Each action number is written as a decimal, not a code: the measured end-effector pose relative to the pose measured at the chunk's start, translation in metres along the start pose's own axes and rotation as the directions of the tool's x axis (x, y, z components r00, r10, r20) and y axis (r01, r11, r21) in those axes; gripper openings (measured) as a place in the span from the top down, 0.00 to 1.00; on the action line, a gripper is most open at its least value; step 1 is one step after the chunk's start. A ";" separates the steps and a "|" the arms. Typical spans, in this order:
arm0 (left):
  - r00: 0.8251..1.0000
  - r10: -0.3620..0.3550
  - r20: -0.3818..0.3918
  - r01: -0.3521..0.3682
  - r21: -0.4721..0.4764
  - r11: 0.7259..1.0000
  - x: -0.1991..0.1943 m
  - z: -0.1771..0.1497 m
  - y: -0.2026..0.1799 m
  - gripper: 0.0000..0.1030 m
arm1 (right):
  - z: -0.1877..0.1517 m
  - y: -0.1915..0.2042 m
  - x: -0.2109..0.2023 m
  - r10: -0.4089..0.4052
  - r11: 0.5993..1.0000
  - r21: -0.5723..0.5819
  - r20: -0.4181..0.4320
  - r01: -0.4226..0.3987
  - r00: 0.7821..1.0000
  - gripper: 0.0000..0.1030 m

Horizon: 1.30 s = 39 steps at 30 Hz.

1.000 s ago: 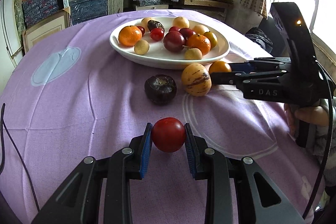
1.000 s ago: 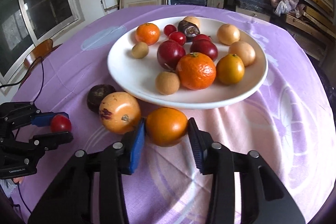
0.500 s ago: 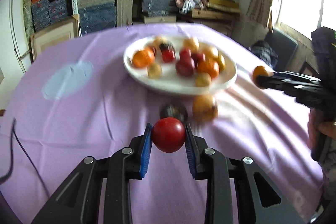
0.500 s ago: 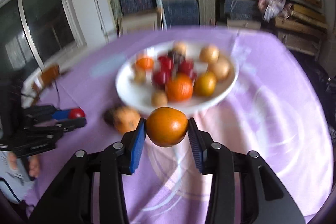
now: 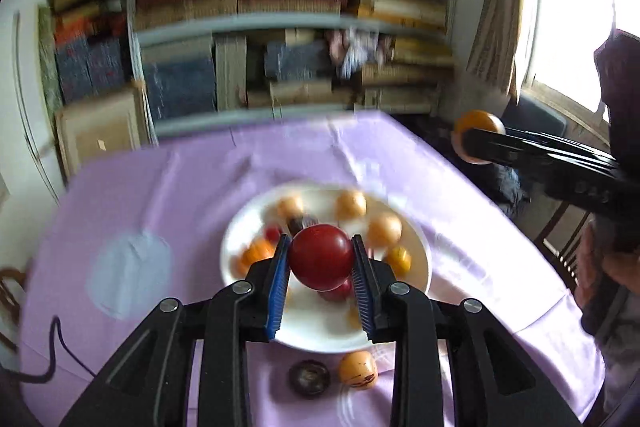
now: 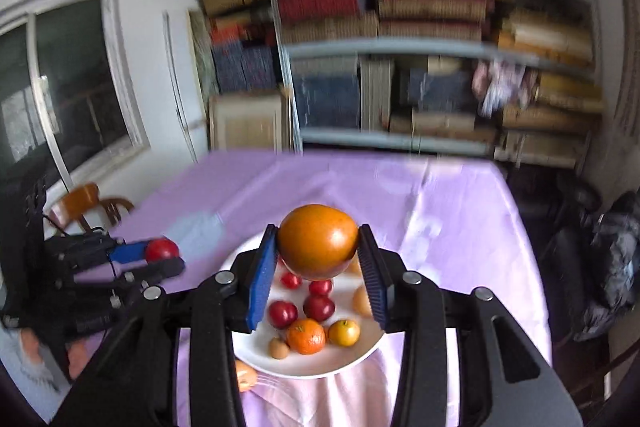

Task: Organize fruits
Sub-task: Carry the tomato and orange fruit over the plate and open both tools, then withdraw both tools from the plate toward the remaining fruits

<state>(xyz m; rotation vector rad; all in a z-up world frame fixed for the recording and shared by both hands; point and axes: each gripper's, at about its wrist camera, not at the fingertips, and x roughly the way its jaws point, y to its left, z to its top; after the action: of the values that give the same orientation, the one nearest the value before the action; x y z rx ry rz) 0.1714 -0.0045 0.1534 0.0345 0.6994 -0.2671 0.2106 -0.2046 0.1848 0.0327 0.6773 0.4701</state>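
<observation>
My left gripper (image 5: 321, 259) is shut on a round red fruit (image 5: 321, 255), held in the air above the white plate (image 5: 320, 335). My right gripper (image 6: 318, 247) is shut on an orange fruit (image 6: 317, 241), also lifted over the plate (image 6: 320, 363). The plate holds several small red, orange and yellow fruits. On the purple cloth in front of the plate lie a dark purple fruit (image 5: 309, 377) and a speckled yellow-orange fruit (image 5: 357, 369). In the left wrist view the right gripper (image 5: 480, 143) appears at the right with its orange fruit; in the right wrist view the left gripper (image 6: 162, 253) appears at the left.
The round table wears a purple cloth (image 5: 160, 207) with a pale patch (image 5: 130, 273). Shelves packed with books (image 6: 400, 27) stand behind the table. A wooden chair (image 6: 86, 203) is at the left, a window (image 5: 580, 27) at the right. A black cable (image 5: 48, 359) trails over the table's left edge.
Both grippers have risen from the tablecloth with their fruits, and now look down on the plate from higher up. The dark fruit and the speckled fruit stayed on the cloth.
</observation>
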 end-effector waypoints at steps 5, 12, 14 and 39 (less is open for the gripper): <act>0.991 -0.003 -0.133 -0.002 -0.036 0.999 0.075 -0.032 0.009 0.71 | -0.027 -0.013 0.086 0.000 0.998 0.055 -0.138 0.008 0.990 0.62; 0.988 -0.003 -0.155 0.000 -0.021 1.000 0.103 -0.044 0.012 0.69 | -0.050 -0.022 0.155 -0.016 0.997 0.072 -0.233 0.034 0.972 0.62; 0.989 0.000 -0.150 -0.002 -0.014 1.000 0.105 -0.045 0.011 0.68 | -0.051 -0.025 0.164 -0.018 0.997 0.067 -0.231 0.034 0.973 0.61; 0.983 0.173 -0.055 -0.177 -0.078 0.981 0.017 -0.116 0.044 0.07 | -0.159 0.019 0.000 0.052 0.993 0.099 0.064 -0.058 0.997 0.04</act>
<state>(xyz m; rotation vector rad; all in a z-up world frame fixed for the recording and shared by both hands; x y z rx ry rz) 0.1219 0.0480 0.0507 0.0231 0.7494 -0.0683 0.1059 -0.2068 0.0642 0.1609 0.6410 0.4861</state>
